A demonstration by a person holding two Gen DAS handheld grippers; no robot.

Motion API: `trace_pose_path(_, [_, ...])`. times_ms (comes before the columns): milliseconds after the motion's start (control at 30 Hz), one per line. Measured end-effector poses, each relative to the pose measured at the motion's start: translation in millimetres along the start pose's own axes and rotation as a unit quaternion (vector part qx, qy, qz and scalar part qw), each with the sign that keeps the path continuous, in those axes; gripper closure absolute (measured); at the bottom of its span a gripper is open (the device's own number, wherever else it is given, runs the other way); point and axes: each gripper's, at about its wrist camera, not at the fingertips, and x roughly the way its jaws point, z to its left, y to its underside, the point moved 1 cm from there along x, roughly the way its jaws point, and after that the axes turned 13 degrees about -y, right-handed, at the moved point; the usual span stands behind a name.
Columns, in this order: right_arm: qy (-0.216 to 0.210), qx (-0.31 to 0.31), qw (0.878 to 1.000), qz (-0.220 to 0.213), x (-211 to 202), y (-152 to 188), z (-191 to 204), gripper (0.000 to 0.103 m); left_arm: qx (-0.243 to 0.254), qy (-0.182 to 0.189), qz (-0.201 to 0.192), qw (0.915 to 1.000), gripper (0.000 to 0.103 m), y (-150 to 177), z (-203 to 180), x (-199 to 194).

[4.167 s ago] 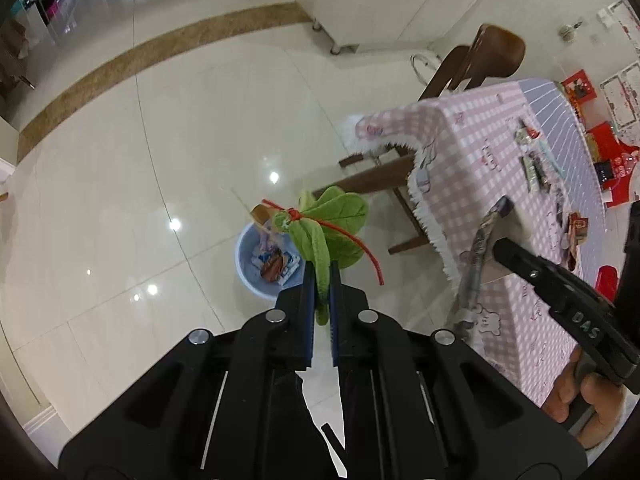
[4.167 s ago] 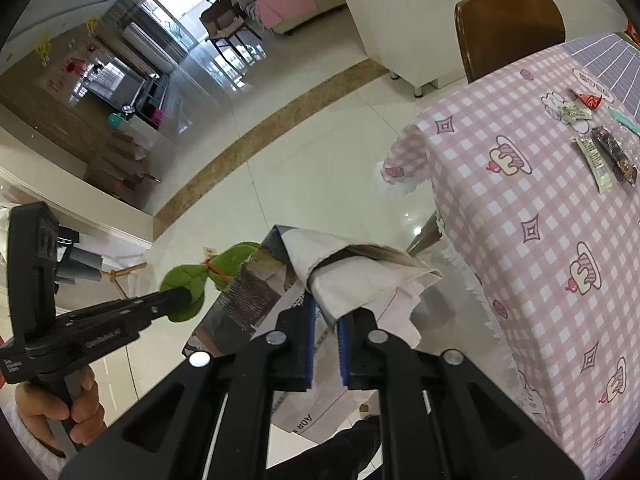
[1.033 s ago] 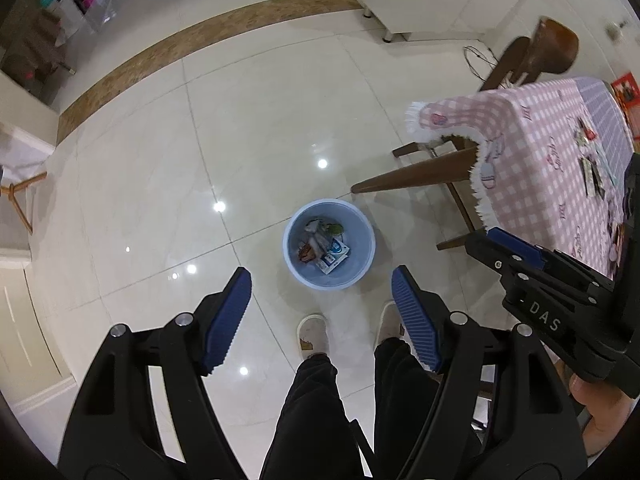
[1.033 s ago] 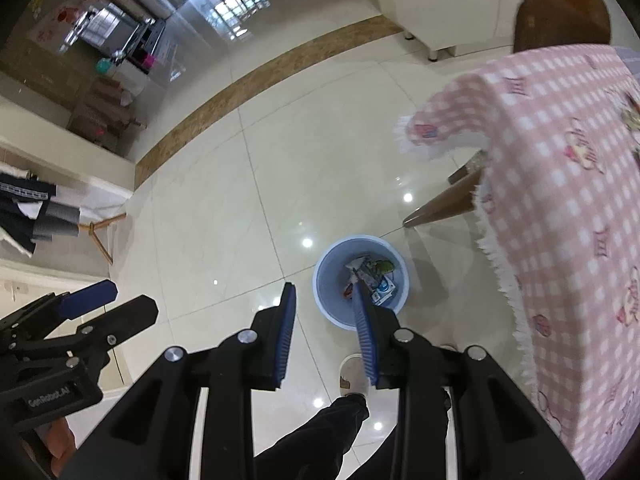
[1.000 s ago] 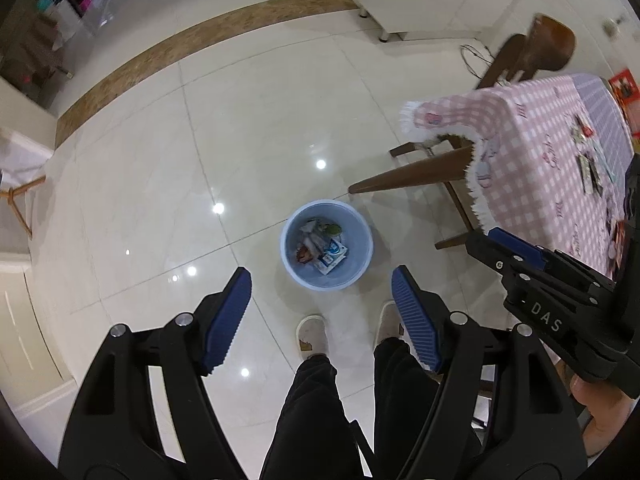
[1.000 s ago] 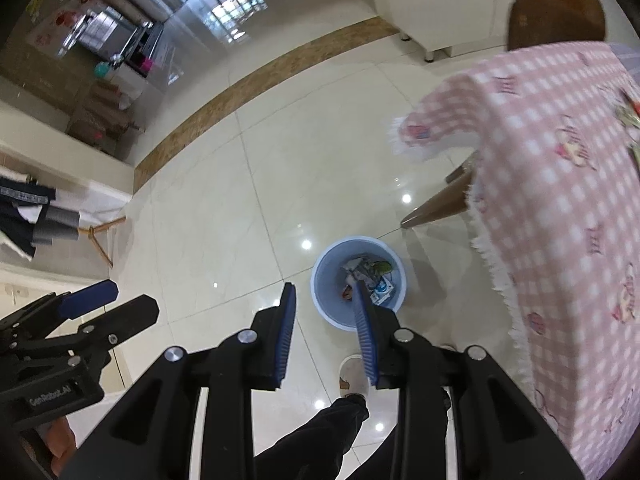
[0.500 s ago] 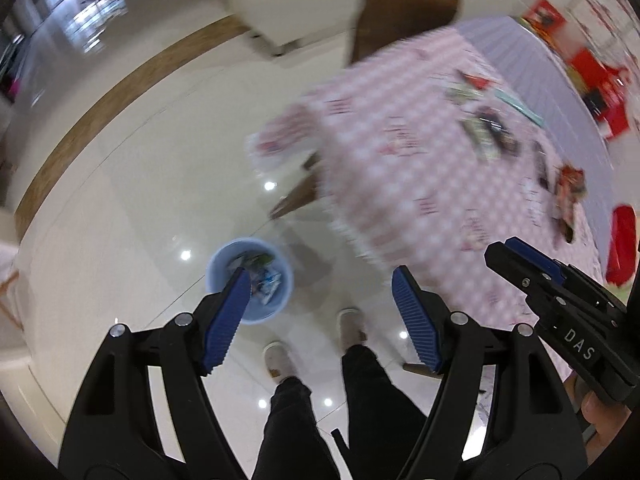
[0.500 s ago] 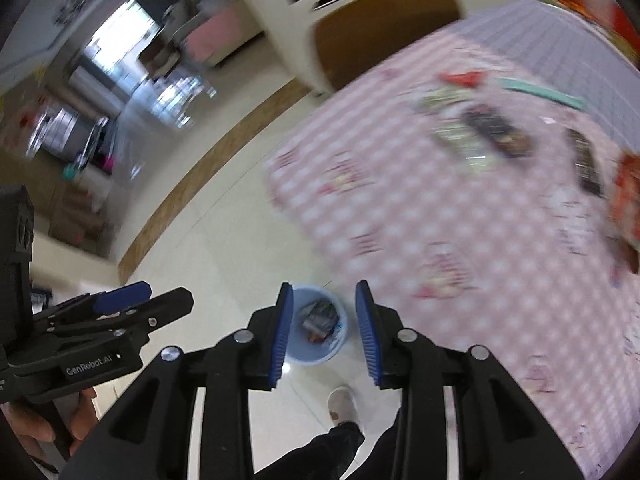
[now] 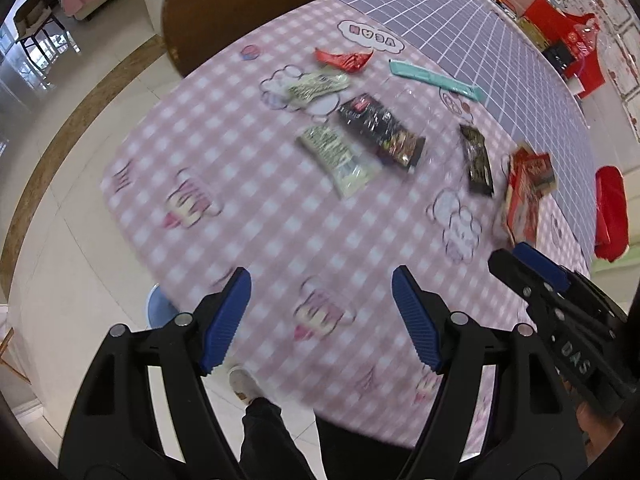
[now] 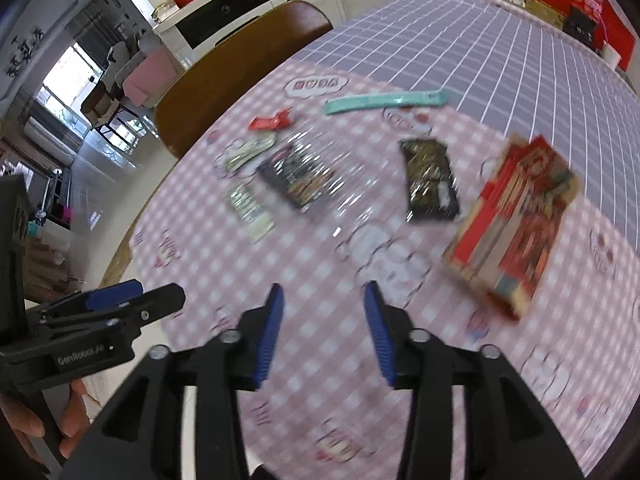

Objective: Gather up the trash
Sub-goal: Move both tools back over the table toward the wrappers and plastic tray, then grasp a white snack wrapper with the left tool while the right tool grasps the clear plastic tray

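Wrappers (image 9: 380,132) scattered on tablecloth (image 9: 280,224), chair (image 9: 240,4) beyond

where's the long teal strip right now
On the tablecloth at the far side in both wrist views, the teal strip lies near the purple grid section, beyond the red wrapper and black packets.

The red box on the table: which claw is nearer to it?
Right. The right claw hovers just beside the red box; the left claw is farther, across the right one.
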Motion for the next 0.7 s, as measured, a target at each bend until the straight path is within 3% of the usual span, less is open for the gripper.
trace_pose_path(300, [0.022, -0.083, 0.996, 0.003, 28, -48, -21, 0.034, -0.045, -0.028, 0.004, 0.9986, 0.031, -47, -23, 41])
trace_pose_path(633, [0.003, -0.13, 0.99, 0.046, 75, -72, -31, 0.024, -0.052, -0.064, 0.019, 0.9964, 0.032, -76, -39, 78])
trace_pose_path(700, [0.0, -0.138, 0.989, 0.054, 81, -73, -32, 0.022, -0.051, -0.07, 0.023, 0.996, 0.038, -79, -41, 83])
